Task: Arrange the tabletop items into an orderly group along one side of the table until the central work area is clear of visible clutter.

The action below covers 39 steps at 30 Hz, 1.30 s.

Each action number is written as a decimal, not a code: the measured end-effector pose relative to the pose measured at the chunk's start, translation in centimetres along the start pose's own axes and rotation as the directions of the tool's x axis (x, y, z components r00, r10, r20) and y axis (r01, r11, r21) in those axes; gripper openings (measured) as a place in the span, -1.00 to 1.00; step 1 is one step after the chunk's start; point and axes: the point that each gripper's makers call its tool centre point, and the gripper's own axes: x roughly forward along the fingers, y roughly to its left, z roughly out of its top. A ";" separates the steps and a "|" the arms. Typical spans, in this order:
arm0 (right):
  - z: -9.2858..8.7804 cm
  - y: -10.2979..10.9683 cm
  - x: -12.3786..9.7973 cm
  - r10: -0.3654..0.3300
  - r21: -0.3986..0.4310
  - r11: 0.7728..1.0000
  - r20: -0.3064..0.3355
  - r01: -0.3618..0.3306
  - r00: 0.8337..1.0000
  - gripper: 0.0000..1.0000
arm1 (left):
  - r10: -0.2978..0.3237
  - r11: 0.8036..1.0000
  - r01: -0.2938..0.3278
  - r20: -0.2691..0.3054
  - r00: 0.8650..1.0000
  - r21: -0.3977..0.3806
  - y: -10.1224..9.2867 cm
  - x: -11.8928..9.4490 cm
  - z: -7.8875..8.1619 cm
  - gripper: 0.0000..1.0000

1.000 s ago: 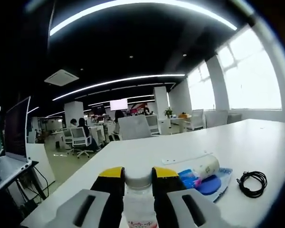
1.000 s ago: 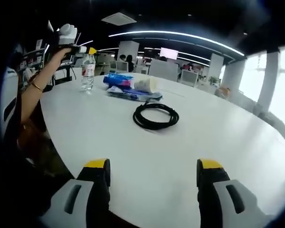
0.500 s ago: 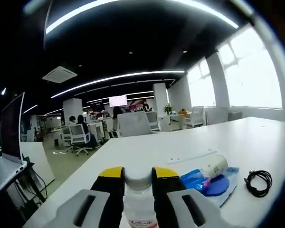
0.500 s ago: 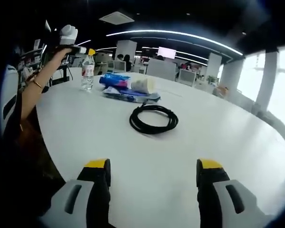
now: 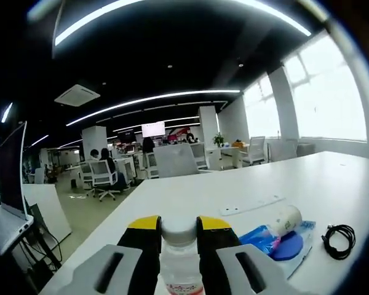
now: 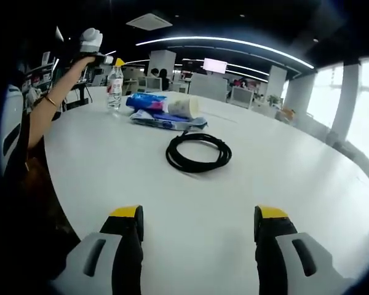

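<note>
left gripper view: fingers (image 5: 179,236) clamp bottle (image 5: 180,264) near table (image 5: 332,178) edge.

The left gripper (image 5: 178,236) has its jaws closed against a bottle's (image 5: 179,270) neck, forearm (image 6: 55,101) raised; the right gripper (image 6: 197,224) hovers low, jaws spread wide.

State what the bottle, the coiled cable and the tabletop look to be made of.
Water bottle: clear, glossy plastic, likely; the room shows through it, and the cap is pale. Coiled cable: black rubber or plastic sheath, matte, flexible enough to lie in loops. Table: smooth white surface with a soft sheen, probably laminate; hard to confirm.
</note>
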 end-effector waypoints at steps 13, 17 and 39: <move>-0.3 -0.1 0.0 0.000 0.007 1.000 -0.005 0.000 1.000 0.40 | -0.014 1.000 0.014 -0.018 1.000 -0.002 -0.5 0.8 0.0 -0.62; -0.4 -0.2 -0.1 -0.002 0.010 1.000 -0.007 0.002 1.000 0.40 | -0.009 1.000 0.009 -0.033 0.999 -0.006 -0.3 1.0 -0.5 -0.62; -0.7 -0.6 0.6 0.008 0.034 0.999 -0.017 -0.007 1.000 0.41 | -0.048 0.999 0.050 -0.087 0.995 0.021 -0.5 1.0 -1.6 -0.58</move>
